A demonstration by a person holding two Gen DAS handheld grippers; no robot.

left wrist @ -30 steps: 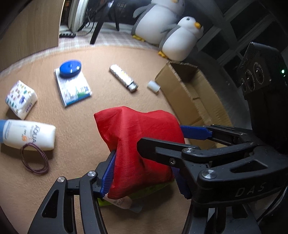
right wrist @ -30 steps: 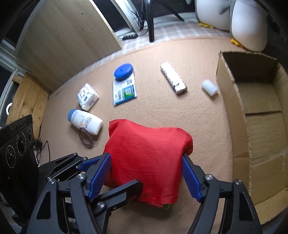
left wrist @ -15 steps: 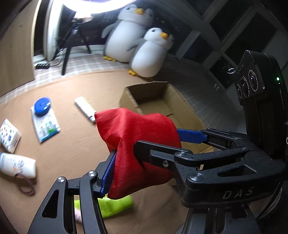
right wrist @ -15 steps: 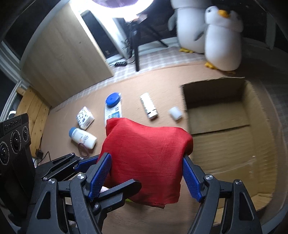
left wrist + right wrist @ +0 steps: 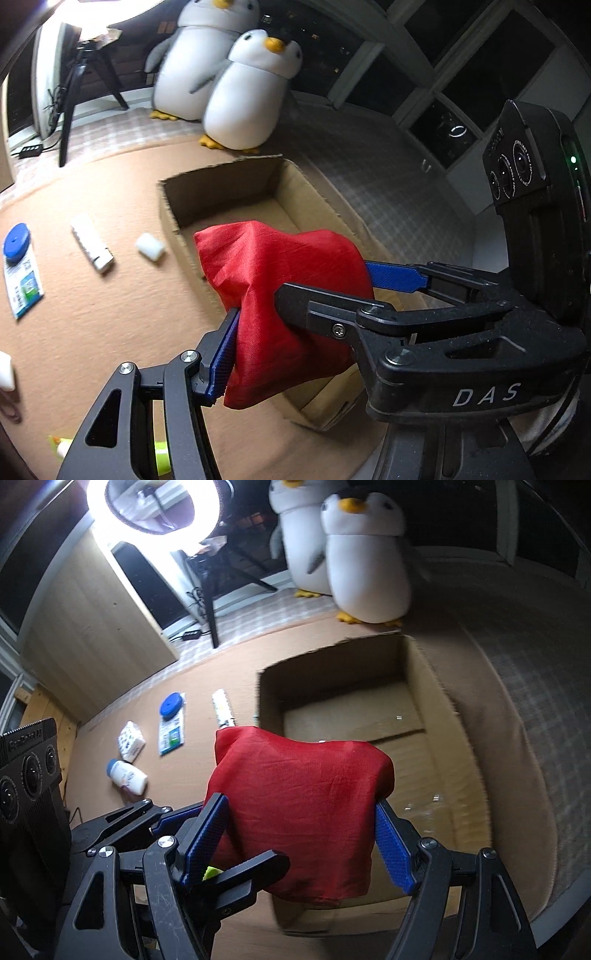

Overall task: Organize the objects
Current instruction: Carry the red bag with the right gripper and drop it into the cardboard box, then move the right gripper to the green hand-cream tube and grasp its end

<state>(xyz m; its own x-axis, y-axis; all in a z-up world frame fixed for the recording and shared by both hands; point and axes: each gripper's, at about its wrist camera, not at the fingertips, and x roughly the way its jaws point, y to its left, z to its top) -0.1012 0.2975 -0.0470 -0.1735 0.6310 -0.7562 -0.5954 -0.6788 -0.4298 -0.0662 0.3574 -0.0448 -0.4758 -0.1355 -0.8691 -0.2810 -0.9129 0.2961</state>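
Observation:
A red cloth bag (image 5: 288, 295) hangs in the air, gripped from two sides. My left gripper (image 5: 258, 306) is shut on its near end, one blue pad on the left and the black finger across the front. My right gripper (image 5: 299, 801) is shut on the same red cloth bag (image 5: 303, 805), its blue pads pressing both sides. The right gripper's blue finger (image 5: 395, 275) reaches in from the right in the left wrist view. The bag hovers over the near left corner of an open cardboard box (image 5: 332, 653), whose floor looks bare.
On the tan carpet left of the cardboard box (image 5: 221, 181) lie a small white roll (image 5: 149, 247), a white tube (image 5: 90, 247), a blue disc (image 5: 16, 242) on a printed pack (image 5: 22, 284), a tissue pack (image 5: 131, 740) and a white bottle (image 5: 127, 777). A green item (image 5: 162, 454) lies below my left gripper. Two plush penguins (image 5: 365, 561) stand behind the box.
Both grippers have lifted the red bag off the carpet and carried it right, over the box's near corner. The green item beneath it stayed on the floor.

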